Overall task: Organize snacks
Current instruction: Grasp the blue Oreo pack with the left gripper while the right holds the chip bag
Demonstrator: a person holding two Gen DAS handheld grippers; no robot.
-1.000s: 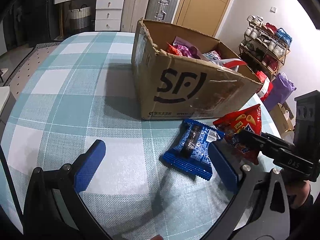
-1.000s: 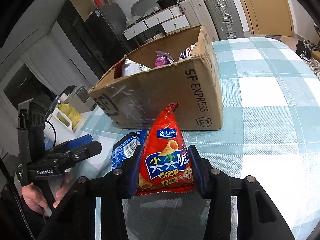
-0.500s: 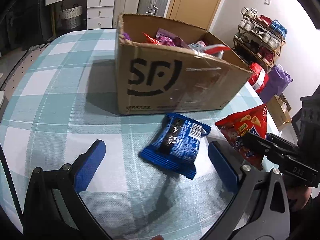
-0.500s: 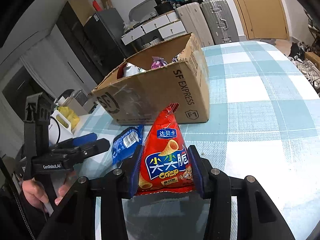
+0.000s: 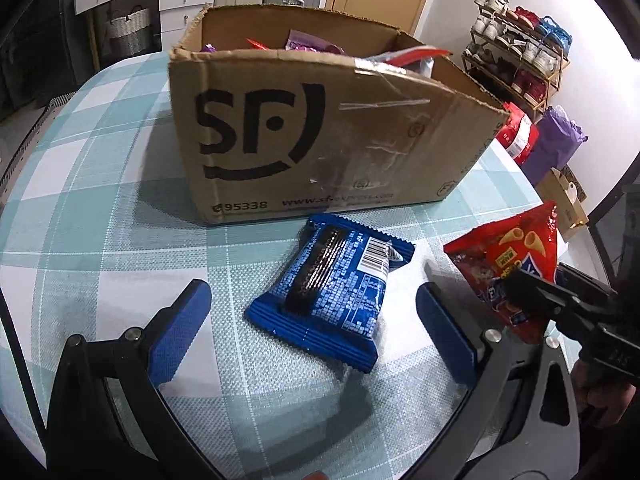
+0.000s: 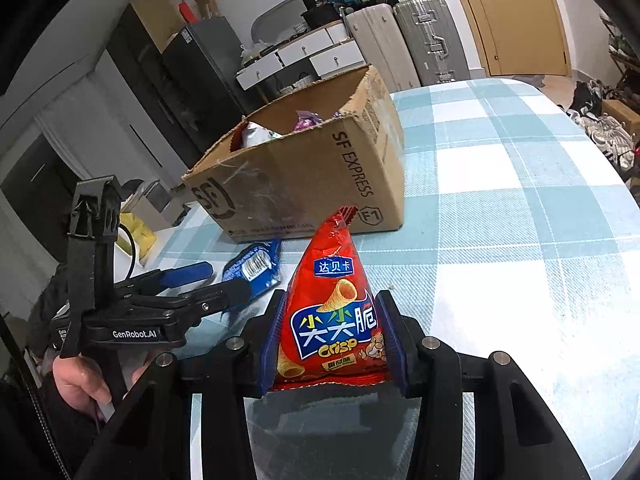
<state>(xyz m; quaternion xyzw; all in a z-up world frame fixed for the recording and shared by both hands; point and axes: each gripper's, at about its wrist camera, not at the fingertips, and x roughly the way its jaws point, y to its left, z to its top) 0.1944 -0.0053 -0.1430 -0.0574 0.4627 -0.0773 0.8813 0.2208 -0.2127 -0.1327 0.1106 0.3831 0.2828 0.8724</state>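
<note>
Right wrist view: my right gripper (image 6: 334, 340) is clamped on a red triangular crisp bag (image 6: 334, 316) with blue lettering, low in the frame centre. In the left wrist view, my left gripper (image 5: 312, 316) is spread wide around a blue foil snack packet (image 5: 332, 296), lying flat on the checked tablecloth (image 5: 80, 208) below the brown cardboard box (image 5: 320, 132).

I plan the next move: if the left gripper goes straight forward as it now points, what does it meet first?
Probably the blue snack pack, lying flat between the open left gripper fingers; behind it stands the cardboard box.
</note>
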